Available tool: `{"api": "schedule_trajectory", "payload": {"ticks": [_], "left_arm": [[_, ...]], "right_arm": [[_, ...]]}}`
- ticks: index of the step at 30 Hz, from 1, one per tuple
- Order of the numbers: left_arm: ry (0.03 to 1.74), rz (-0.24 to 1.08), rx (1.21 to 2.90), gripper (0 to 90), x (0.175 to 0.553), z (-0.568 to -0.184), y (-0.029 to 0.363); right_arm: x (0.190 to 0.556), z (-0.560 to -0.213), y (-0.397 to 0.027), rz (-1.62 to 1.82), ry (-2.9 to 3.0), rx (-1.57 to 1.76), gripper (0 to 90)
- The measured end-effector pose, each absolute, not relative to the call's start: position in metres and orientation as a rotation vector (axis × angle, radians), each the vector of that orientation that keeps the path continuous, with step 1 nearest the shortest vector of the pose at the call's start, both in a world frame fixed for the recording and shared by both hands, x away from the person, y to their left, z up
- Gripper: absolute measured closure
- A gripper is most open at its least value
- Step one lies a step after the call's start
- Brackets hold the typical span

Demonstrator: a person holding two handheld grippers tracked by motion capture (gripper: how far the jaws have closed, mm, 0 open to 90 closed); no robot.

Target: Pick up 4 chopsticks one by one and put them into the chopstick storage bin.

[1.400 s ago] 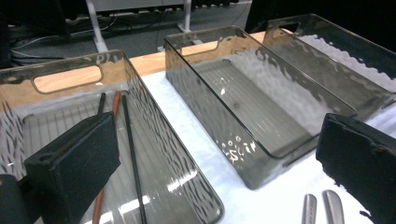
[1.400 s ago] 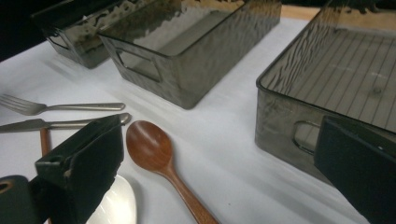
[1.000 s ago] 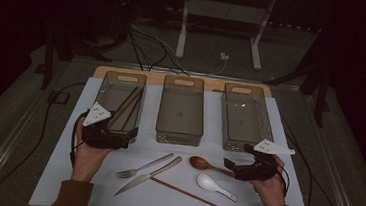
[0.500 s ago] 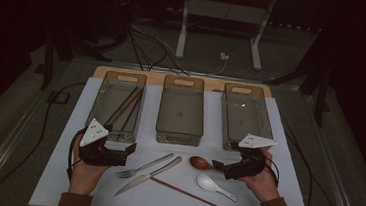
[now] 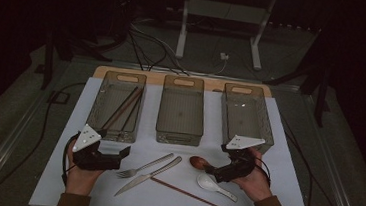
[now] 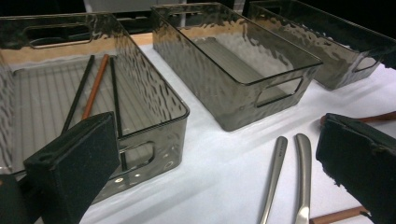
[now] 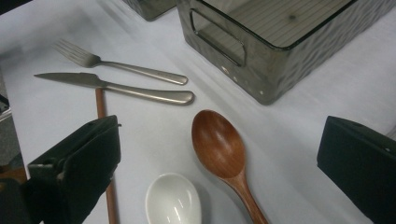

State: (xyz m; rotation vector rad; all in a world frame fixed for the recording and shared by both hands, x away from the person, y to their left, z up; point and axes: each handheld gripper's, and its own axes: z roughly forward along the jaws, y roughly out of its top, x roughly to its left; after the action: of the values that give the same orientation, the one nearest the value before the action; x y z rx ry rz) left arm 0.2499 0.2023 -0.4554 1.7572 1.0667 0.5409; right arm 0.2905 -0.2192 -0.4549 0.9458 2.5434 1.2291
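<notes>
A white table carries three smoky clear bins along its far side. The left bin holds several chopsticks, dark and reddish-brown; the middle bin and the right bin hold nothing. On the near side lie a fork, a knife, one loose chopstick, a wooden spoon and a white spoon. The left gripper rests near the left bin's near end, jaws wide, gripping nothing. The right gripper hovers over both spoons, jaws wide and bare.
</notes>
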Motion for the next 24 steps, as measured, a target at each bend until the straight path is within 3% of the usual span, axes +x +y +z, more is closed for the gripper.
{"api": "schedule_trajectory", "payload": {"ticks": [24], "left_arm": [[1.105,0.553,1.735,0.6,0.248,-0.457,0.206]], "right_arm": [[0.281,-0.465,-0.186,1.151,2.645,0.848,0.0]]}}
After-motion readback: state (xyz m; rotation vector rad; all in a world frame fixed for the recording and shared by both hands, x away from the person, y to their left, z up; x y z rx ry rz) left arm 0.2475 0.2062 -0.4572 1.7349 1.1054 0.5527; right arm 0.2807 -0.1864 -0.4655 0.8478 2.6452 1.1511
